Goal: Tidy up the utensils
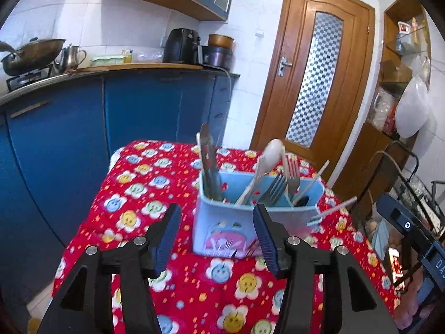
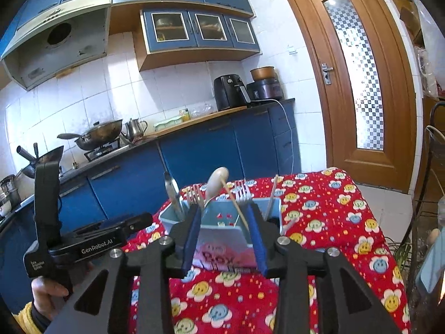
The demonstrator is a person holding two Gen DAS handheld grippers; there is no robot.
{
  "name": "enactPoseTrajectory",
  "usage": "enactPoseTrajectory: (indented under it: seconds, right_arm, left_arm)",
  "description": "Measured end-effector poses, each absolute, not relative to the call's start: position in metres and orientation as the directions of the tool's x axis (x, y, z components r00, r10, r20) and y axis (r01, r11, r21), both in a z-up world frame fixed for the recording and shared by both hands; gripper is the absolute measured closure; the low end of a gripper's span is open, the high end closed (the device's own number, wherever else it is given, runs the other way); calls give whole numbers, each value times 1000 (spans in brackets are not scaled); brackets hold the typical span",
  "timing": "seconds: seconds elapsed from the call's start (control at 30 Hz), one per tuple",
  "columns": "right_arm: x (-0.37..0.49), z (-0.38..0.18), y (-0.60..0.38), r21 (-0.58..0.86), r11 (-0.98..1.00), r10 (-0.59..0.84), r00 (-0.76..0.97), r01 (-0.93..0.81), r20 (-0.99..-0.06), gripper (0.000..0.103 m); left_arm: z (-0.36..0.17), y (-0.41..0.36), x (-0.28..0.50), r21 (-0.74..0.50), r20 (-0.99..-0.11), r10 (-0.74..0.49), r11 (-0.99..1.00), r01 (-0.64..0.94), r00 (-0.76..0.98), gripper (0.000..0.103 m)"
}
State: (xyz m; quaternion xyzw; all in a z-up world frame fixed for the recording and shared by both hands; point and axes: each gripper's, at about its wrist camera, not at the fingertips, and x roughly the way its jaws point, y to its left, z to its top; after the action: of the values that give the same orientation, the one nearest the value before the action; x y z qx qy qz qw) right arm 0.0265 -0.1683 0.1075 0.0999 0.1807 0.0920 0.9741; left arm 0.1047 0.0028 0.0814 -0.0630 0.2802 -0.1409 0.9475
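Left tongs (image 1: 217,233) stand wide with nothing between the pads, hovering just short of the caddy (image 1: 239,222); right tongs (image 2: 226,238) are narrower but also empty, with the caddy's front wall seen through the gap. The caddy sits mid-table (image 1: 91,222) on the red flowered cloth, and everything visible already stands in it, so I'd say the job is near done, or this is a pull-back. If anything needs another go: grip one handle above the rim, lift along its own axis, don't rake sideways, since the caddy looks light and may tip or slide on the cloth. Left to right in the left view: knife (image 1: 208,161) near upright in the left compartment, blade up; spoon (image 1: 271,150) leaning right, bowl up; forks (image 1: 283,183) tines up, near vertical; chopsticks (image 1: 331,208) tilted hard right and over the rim. These sit loosest and would be first to fall out.
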Motion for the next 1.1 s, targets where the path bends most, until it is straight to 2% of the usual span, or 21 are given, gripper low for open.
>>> enactPoseTrajectory:
  seconds: [0.13, 0.33, 0.47, 0.8, 0.93, 1.1]
  right_arm:
    - [14, 103, -164, 229, 962, 224, 909, -149, -352, 55]
    - [-5, 90, -157, 227, 964, 217, 900, -138, -377, 44]
    - [-11, 77, -155, 243, 963, 211, 886, -117, -413, 42]
    - [-14, 49, -160, 233, 972, 142, 869, -31, -475, 34]
    - [-12, 41, -159, 211, 977, 114, 864, -9, -490, 26]
    - [-11, 34, -154, 175, 985, 82, 866, 7, -494, 23]
  left_arm:
    - [78, 7, 90, -186, -531, -291, 956, 225, 796, 46]
    - [74, 8, 67, -157, -527, -265, 964, 215, 808, 35]
    - [66, 2, 57, -133, -538, -245, 969, 206, 807, 30]
    - [40, -6, 50, -108, -566, -201, 980, 170, 800, 30]
    - [33, -8, 50, -99, -568, -188, 982, 161, 801, 30]
    - [25, -10, 53, -104, -580, -186, 983, 154, 793, 30]
